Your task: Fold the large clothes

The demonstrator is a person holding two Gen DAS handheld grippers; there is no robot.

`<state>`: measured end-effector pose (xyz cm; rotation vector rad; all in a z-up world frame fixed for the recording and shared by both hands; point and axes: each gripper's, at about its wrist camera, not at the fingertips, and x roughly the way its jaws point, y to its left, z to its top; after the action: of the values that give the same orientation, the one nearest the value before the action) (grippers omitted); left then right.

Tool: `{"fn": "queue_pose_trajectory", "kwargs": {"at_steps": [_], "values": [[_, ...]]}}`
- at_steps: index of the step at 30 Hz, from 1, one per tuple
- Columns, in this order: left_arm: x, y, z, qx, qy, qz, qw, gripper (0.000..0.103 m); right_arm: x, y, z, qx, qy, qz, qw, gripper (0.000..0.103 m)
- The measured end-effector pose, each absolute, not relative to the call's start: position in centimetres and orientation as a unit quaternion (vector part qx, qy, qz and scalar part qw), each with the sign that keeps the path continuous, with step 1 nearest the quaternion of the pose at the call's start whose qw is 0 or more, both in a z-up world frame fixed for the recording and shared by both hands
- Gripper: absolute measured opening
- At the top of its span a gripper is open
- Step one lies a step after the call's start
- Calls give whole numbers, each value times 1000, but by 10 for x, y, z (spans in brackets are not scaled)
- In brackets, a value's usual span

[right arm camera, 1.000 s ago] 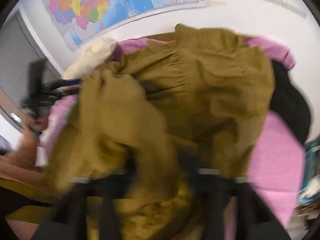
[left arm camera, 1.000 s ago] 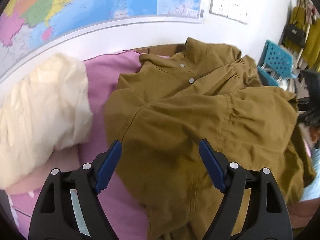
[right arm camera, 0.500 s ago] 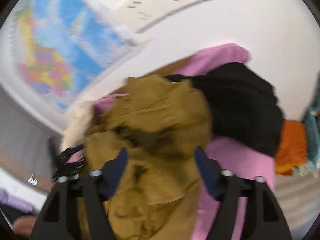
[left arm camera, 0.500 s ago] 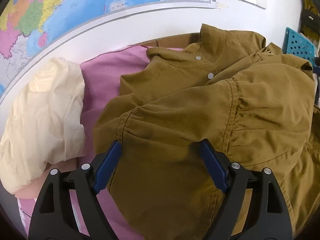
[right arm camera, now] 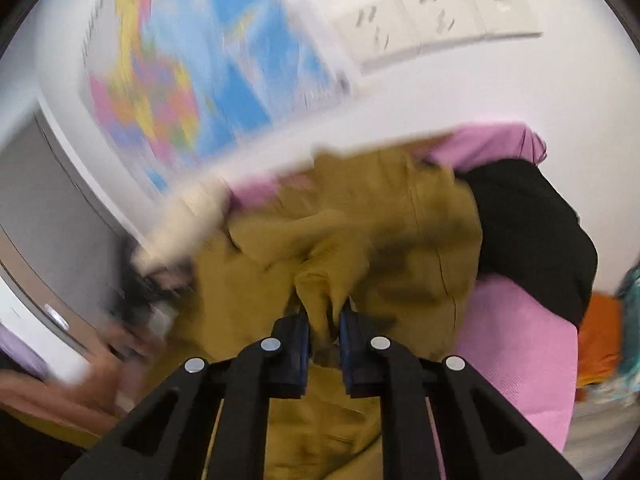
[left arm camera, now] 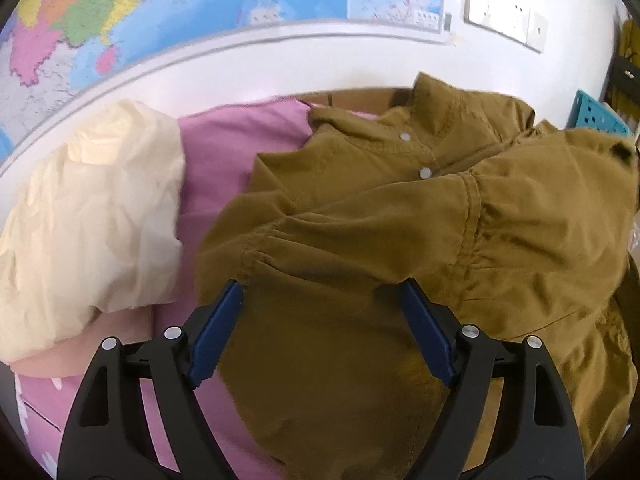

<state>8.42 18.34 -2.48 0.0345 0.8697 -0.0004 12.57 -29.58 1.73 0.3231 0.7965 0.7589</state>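
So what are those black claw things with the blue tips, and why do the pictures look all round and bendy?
Those are grabbing tools, not robot arms. A person holds one hand-held gripper in each hand, and a small wide-eyed camera on each looks forward along its two fingers, which bends the picture. One picture is from the left hand-held gripper: its blue fingers are wide apart, holding nothing, over a mustard-brown jacket. The jacket lies on a pink sheet, beside a cream cloth bundle. A map hangs on the wall. The other picture, blurry, is from the right hand-held gripper: its fingers are pinched on a fold of the same jacket. A black garment lies to its right.
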Motion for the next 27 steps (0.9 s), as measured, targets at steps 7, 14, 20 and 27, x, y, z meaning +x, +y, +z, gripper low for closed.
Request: {"fn": "queue_pose_trajectory", "kwargs": {"at_steps": [7, 14, 20, 27], "values": [[91, 188, -29, 6, 420, 22, 907, 79, 175, -314, 13, 152, 439, 267, 844, 7], [93, 183, -38, 35, 426, 43, 903, 85, 196, -291, -37, 97, 478, 172, 856, 27], [96, 190, -41, 20, 432, 40, 901, 88, 151, -243, 21, 45, 357, 258, 897, 51], [92, 197, -41, 1, 433, 48, 900, 88, 177, -142, -13, -77, 379, 299, 873, 51]]}}
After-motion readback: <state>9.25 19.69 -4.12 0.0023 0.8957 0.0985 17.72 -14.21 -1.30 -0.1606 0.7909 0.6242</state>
